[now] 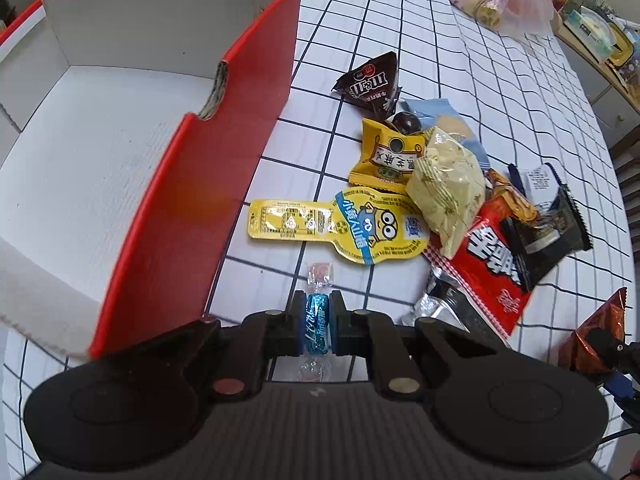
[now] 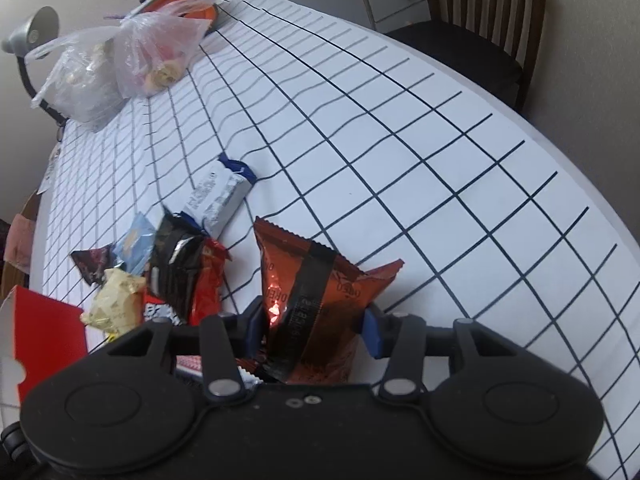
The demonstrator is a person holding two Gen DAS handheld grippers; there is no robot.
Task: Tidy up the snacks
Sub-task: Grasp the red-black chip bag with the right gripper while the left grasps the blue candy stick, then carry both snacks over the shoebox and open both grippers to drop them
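My left gripper [image 1: 318,322] is shut on a blue foil-wrapped candy [image 1: 317,320], held just above the table beside the red cardboard box [image 1: 192,184], whose white inside shows nothing in it. A pile of snacks lies to the right: a yellow Minions packet [image 1: 340,222], a brown M&M's pack [image 1: 370,84], a yellow pouch [image 1: 386,158], a pale green packet [image 1: 448,184] and a red bag [image 1: 492,264]. My right gripper [image 2: 314,326] is shut on a copper-brown Oreo pack [image 2: 316,300]. The Oreo pack also shows at the left wrist view's right edge [image 1: 596,332].
The table has a white cloth with a dark grid [image 2: 440,160]. A clear plastic bag of snacks [image 2: 120,64] lies at the far side. A white-and-blue packet [image 2: 218,196] lies beyond the pile. A wooden chair [image 2: 488,12] stands at the far edge.
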